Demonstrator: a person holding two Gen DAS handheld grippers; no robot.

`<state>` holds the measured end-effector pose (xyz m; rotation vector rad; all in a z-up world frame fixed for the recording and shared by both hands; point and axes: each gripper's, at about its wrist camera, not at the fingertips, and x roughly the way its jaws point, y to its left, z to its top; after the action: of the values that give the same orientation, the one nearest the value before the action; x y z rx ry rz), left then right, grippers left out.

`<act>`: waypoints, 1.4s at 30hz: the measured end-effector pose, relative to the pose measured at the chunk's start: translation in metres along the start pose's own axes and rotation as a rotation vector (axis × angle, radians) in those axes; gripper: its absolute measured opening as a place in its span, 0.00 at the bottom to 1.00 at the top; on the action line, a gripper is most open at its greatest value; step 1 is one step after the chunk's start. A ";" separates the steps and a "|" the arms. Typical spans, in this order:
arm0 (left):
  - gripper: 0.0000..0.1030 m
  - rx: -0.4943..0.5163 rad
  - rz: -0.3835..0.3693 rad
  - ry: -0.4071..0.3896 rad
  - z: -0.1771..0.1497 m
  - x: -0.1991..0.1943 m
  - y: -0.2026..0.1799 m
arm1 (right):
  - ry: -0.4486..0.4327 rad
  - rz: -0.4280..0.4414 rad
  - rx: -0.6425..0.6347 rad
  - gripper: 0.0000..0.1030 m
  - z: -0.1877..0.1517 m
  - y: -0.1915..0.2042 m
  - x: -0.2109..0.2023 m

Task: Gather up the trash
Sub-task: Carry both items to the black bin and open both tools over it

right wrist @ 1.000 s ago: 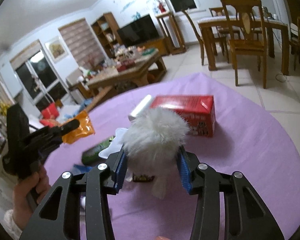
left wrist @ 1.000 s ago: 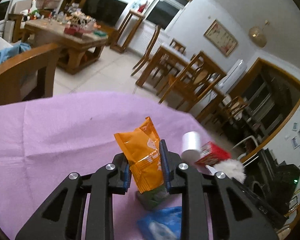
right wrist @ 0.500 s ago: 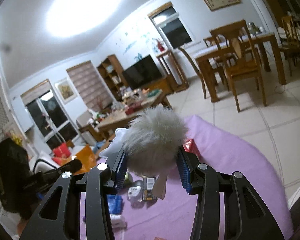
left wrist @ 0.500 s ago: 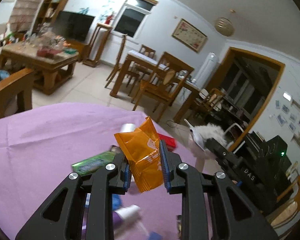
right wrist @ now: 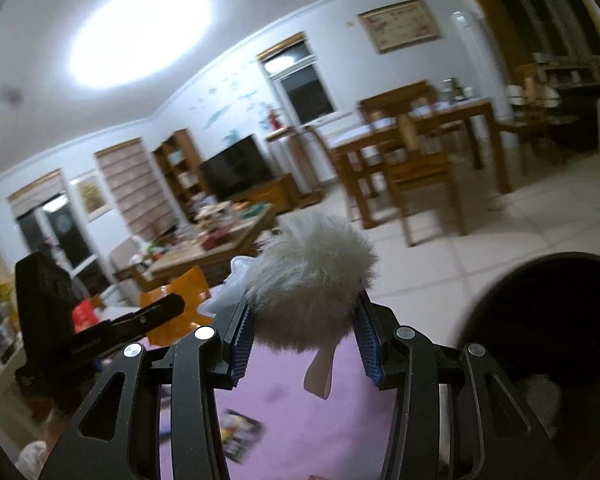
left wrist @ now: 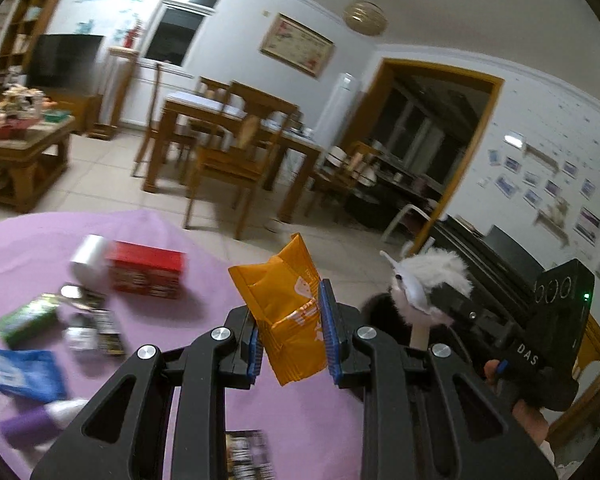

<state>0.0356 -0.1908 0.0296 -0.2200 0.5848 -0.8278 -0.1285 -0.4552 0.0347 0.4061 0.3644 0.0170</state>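
- Looking along your left gripper, you see its blue pads clamped on a crinkled orange foil snack wrapper, held above the purple tablecloth. On the cloth to the left lie a red carton, a white roll and a blue packet. Your right gripper shows to the right.
- In your right-wrist view, your right gripper squeezes a fluffy white pompom above the cloth's near edge; a dark round bin sits to the right.
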 end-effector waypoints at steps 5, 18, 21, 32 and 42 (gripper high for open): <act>0.24 0.043 -0.086 0.054 -0.013 0.035 -0.038 | -0.029 -0.101 0.055 0.43 -0.010 -0.051 -0.044; 0.24 0.111 -0.241 0.201 -0.058 0.101 -0.113 | -0.050 -0.239 0.199 0.43 -0.040 -0.157 -0.100; 0.24 0.125 -0.253 0.233 -0.064 0.115 -0.124 | -0.047 -0.256 0.224 0.43 -0.044 -0.170 -0.102; 0.24 0.163 -0.252 0.300 -0.080 0.142 -0.144 | -0.036 -0.296 0.291 0.43 -0.059 -0.197 -0.100; 0.82 0.214 -0.213 0.290 -0.084 0.143 -0.154 | -0.036 -0.310 0.334 0.67 -0.064 -0.200 -0.100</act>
<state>-0.0334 -0.3970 -0.0351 0.0363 0.7461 -1.1315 -0.2554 -0.6235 -0.0635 0.6750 0.3925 -0.3570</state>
